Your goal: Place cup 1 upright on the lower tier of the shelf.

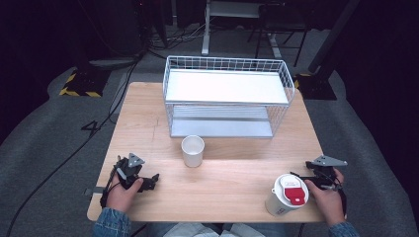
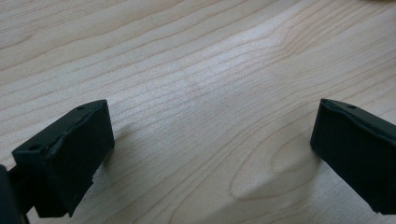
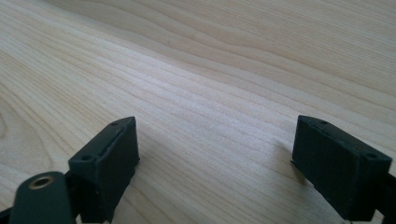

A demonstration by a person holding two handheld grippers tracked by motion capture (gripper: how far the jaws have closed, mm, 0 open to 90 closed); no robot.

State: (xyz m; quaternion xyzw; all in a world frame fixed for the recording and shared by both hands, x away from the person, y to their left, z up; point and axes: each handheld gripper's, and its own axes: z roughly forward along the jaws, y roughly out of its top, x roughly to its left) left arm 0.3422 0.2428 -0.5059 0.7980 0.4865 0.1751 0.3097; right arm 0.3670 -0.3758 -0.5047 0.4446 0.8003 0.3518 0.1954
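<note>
lidded cup (image 1: 289, 195): white, with a white and red lid, upright at the near right corner of the counter (image 1: 222, 182), just beside your right gripper (image 1: 302, 180). open paper cup (image 1: 192, 150): white, no lid, upright at mid-counter, just in front of the wire rack (image 1: 226, 96), well apart from both grippers. wire rack: white, two shelves, both bare, at the far side of the counter.

right gripper: rests low by the lidded cup's right side, your hand behind it; in the right gripper view its jaws stand apart with bare wood between them, nothing held. left gripper (image 1: 153, 181): near the left front of the counter, pointing toward the middle; in the left gripper view its jaws are spread wide over bare wood, nothing held.

step in hand, as judged: taking up the lidded cup with your right gripper. handling notes: turn the jaws toward the cup until the body sits squarely between them, below the lid's rim, not on the lid. close gently, since a paper wall will likely dent. keep the cup upright as you lift. hold your left gripper clear of the open paper cup.
</note>
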